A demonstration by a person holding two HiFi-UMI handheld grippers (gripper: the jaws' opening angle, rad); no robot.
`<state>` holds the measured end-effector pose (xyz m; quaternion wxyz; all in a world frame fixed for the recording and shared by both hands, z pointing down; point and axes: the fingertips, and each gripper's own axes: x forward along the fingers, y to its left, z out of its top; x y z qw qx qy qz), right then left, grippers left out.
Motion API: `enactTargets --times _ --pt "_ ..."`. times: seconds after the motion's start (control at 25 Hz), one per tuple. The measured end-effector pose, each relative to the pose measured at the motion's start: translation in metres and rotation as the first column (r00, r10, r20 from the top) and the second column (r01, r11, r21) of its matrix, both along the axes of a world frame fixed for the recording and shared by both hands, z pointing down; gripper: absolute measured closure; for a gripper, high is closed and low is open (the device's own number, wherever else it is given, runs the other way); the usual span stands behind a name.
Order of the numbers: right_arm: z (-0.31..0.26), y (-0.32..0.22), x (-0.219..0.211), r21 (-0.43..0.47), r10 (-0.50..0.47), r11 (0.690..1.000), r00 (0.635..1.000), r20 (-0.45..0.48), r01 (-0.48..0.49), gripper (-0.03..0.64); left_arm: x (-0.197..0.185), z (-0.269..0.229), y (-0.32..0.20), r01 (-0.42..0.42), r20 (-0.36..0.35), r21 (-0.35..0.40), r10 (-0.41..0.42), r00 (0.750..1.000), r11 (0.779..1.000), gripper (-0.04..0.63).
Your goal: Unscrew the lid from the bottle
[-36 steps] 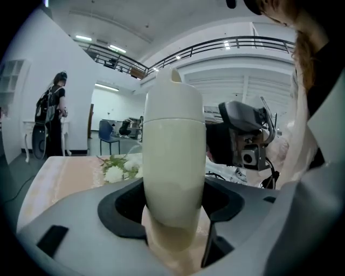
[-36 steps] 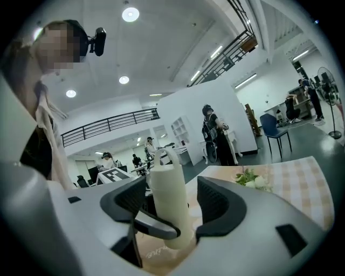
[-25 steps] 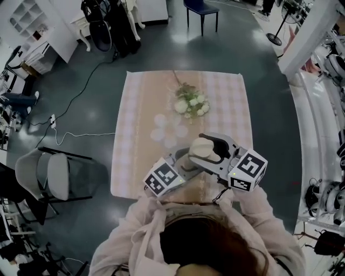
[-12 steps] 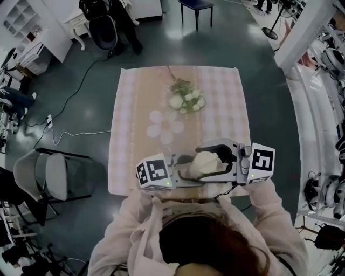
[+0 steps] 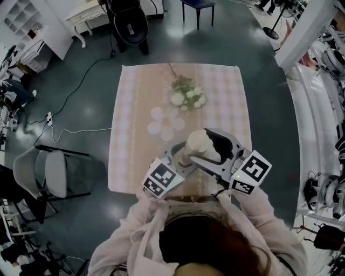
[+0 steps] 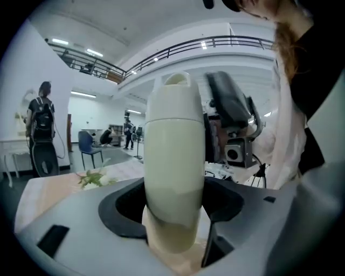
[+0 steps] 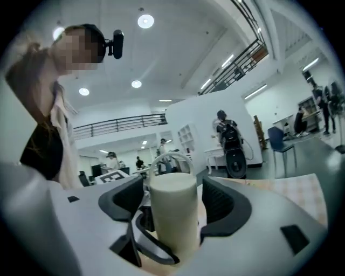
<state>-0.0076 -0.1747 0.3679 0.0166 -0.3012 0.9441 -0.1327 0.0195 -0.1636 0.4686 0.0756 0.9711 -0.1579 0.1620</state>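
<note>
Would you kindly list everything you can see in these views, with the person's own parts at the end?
cream cylindrical bottle: one, cream, upright at the table's near edge, loop-handled lid on top.
pink checked tablecloth: one, pink and cream, covering the table.
bunch of white flowers with green leaves: one, white and green, far middle of the cloth.
pale round coasters: about four, whitish, clustered mid-cloth.
grey folding chair: one, grey, floor left of the table.
dark blue chair: one, blue, floor beyond the table.
white cable: one, white, floor at left.
left gripper: one, grey, jaws shut on the bottle's body.
right gripper: one, grey, jaws opening round the lid, not pressing it.
</note>
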Motion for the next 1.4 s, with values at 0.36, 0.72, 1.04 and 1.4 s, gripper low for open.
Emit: enactTargets --times 0.36,0.72,1.04,1.4 --pt "-0.023 0.028 -0.007 0.182 -0.292 0.941 0.956 0.005 0.286 0.321 0.0 -0.018 0.04 -0.367 -0.084 -0.048 0.362 0.928 0.929 0.282" --pt "-0.048 0.029 0.015 0.188 -0.38 0.92 0.899 0.216 0.344 0.27 0.004 -0.025 0.041 -0.379 -0.118 -0.071 0.369 0.922 0.923 0.282" --pt "-0.004 -0.013 0.009 -0.03 0.011 1.0 0.996 0.089 -0.008 0.283 -0.008 0.004 -0.007 0.003 0.085 -0.022 -0.001 0.996 1.0 0.282" --pt "-0.034 0.041 -0.002 0.197 -0.532 0.834 0.846 0.044 0.515 0.333 -0.003 -0.022 0.049 -0.443 -0.038 -0.049 0.441 0.897 0.895 0.282"
